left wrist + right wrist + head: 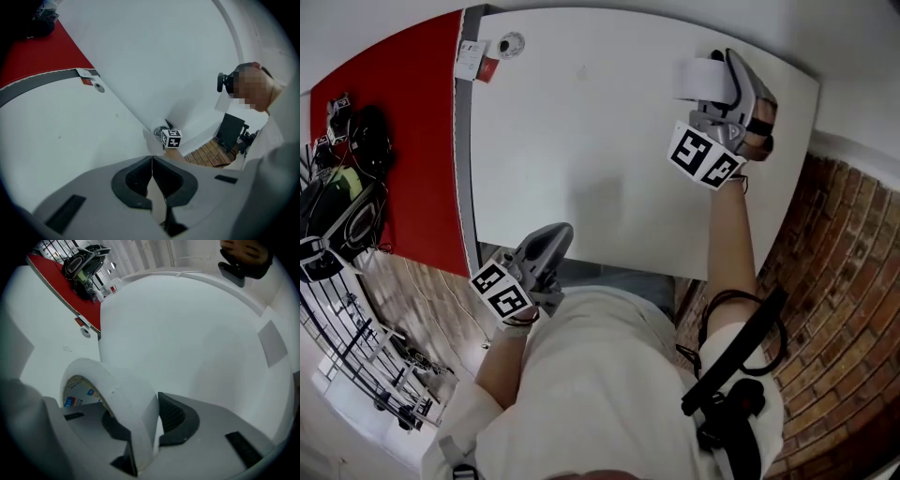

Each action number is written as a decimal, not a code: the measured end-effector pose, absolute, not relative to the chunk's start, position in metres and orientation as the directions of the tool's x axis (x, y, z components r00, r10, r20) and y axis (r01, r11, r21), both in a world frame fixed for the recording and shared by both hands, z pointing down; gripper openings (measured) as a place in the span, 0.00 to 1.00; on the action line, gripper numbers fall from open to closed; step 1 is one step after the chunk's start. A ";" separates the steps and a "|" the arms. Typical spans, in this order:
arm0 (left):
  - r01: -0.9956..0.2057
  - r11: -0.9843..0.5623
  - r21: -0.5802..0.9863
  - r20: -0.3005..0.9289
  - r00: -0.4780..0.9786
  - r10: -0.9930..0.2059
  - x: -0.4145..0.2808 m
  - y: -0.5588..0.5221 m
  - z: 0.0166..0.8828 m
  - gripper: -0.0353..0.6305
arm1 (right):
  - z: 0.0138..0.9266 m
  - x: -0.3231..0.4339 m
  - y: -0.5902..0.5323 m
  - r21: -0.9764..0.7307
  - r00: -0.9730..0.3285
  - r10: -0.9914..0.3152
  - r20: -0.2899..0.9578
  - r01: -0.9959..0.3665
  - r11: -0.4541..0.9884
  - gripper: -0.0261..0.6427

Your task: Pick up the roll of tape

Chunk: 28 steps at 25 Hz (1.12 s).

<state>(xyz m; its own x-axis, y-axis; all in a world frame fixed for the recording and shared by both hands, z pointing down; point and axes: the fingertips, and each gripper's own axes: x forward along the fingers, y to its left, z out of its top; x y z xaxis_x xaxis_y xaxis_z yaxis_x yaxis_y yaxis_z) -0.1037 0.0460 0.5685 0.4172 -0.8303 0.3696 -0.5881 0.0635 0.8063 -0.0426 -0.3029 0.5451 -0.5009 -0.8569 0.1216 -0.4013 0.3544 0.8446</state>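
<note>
probably the main risk is the roll of tape (pixel 117 394) twisting loose: the right gripper (pixel 140 427) pinches only one side of its wall, so a jolt or a slackened squeeze could drop it onto the white table (pixel 600 141). nearest the body, the left gripper (pixel 152 180) has its jaws together on nothing, at the table's near edge. farther out, the right gripper's jaws stand narrowly apart, clamped on the roll's wall, one jaw inside the core and one outside, the roll seemingly clear of the tabletop. beyond lies a red surface (pixel 403 141).
</note>
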 end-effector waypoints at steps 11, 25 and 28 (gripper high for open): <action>-0.626 -0.019 0.779 0.328 0.433 -0.840 -0.121 0.049 0.534 0.07 | 0.462 -0.058 -0.282 0.853 -0.514 -0.857 0.030 -0.434 0.290 0.19; -0.649 -0.175 0.741 0.260 0.517 -0.816 -0.134 0.050 0.494 0.07 | 0.319 -0.072 -0.229 0.645 -0.597 -0.802 -0.031 -0.625 0.440 0.19; -0.647 -0.200 0.736 0.249 0.533 -0.809 -0.136 0.049 0.488 0.07 | 0.289 -0.073 -0.219 0.591 -0.626 -0.779 -0.041 -0.644 0.486 0.19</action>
<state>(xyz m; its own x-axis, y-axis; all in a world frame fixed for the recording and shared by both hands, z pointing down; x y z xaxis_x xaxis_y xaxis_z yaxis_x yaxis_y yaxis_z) -0.1363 0.0485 0.4876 0.5332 -0.8087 0.2485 -0.6470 -0.2005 0.7357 -0.0732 -0.2194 0.2893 -0.6257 -0.7790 -0.0407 -0.6437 0.4861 0.5910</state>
